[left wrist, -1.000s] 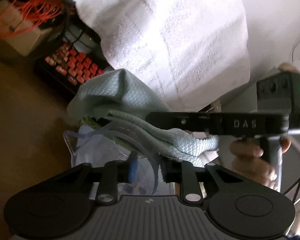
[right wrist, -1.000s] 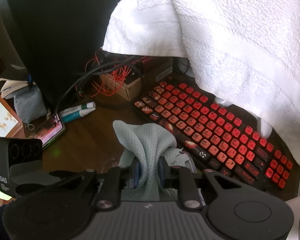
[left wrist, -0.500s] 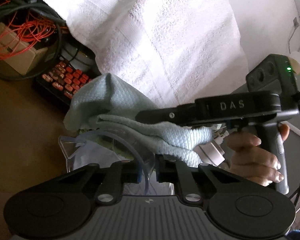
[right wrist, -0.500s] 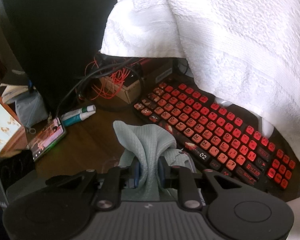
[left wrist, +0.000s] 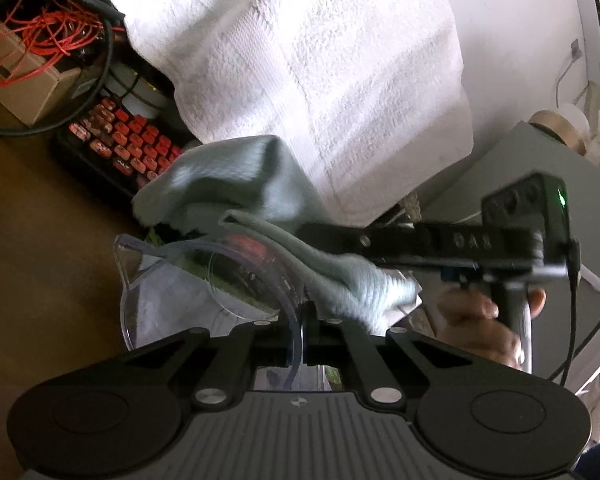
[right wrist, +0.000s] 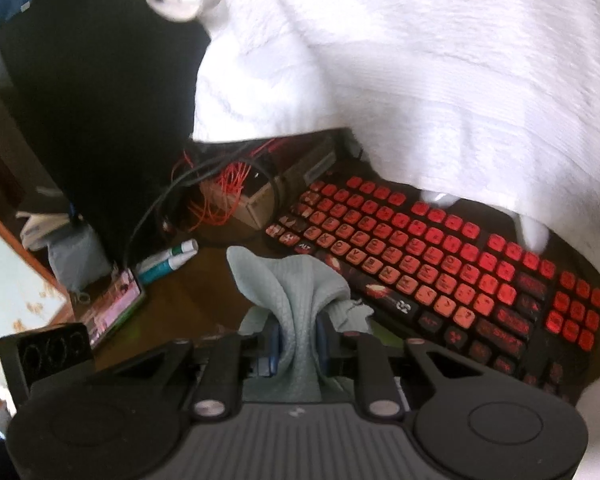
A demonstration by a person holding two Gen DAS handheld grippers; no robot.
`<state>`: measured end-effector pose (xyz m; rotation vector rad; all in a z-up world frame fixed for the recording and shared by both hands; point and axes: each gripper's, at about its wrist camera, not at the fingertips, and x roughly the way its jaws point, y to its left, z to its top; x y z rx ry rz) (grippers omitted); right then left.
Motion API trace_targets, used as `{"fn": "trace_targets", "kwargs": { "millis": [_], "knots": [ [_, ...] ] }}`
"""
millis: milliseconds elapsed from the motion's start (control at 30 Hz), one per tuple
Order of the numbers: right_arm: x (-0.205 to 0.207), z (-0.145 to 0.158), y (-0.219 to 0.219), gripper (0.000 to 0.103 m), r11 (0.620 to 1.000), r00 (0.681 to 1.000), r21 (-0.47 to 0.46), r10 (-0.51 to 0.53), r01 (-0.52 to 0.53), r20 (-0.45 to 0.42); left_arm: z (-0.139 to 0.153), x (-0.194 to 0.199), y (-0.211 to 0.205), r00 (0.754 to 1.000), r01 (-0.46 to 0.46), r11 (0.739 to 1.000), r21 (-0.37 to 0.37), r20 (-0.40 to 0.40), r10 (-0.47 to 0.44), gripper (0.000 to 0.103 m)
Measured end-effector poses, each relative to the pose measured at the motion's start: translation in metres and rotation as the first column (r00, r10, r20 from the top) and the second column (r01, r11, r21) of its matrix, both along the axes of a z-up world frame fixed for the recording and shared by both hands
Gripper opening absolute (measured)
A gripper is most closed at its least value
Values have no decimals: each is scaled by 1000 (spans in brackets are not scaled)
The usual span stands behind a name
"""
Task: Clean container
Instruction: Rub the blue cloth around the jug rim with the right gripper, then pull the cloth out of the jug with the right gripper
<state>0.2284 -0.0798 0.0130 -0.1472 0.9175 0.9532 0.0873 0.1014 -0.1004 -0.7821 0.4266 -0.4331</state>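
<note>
Left wrist view: your left gripper (left wrist: 298, 334) pinches the clear plastic container's (left wrist: 204, 280) rim above the desk's (left wrist: 40, 240) near edge; beyond, your right gripper (right wrist: 298, 338) clamps the grey-green microfibre cloth (left wrist: 260, 200), wiping inside. Keep the rim steady and sweep on.

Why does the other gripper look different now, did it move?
Yes. In the left wrist view, the right gripper with its cloth swung back level, lower against the white towel.

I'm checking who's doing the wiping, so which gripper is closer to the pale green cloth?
Right. The right gripper is shut on the cloth. The left gripper pinches the clear container rim, with the cloth just beyond it, draped over the container.
</note>
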Motion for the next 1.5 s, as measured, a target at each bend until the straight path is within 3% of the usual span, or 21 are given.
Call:
{"fn": "trace_targets", "kwargs": {
  "millis": [300,500,900,1067,1300,1500],
  "knots": [
    [-43,-8,-15,17,998,994,39,-55,51,99,-1,-1,0,1000,28,999,23,0,-28,5],
    [-63,-10,-11,18,997,991,67,-37,29,127,-1,-2,-1,1000,31,999,33,1,-31,5],
    [-65,-14,-13,18,991,953,4,-130,134,273,-5,0,1,999,46,999,4,-15,-45,6],
    [-48,-18,-25,18,981,950,42,-196,191,243,-6,1,1,999,49,999,-1,-20,-49,7],
    [-35,-25,-43,20,972,961,143,-210,185,180,-7,3,2,998,54,998,-15,-31,-55,7],
    [-32,-21,-73,22,942,974,293,-201,163,106,-8,3,2,998,54,998,-18,-34,-55,8]
  ]
}}
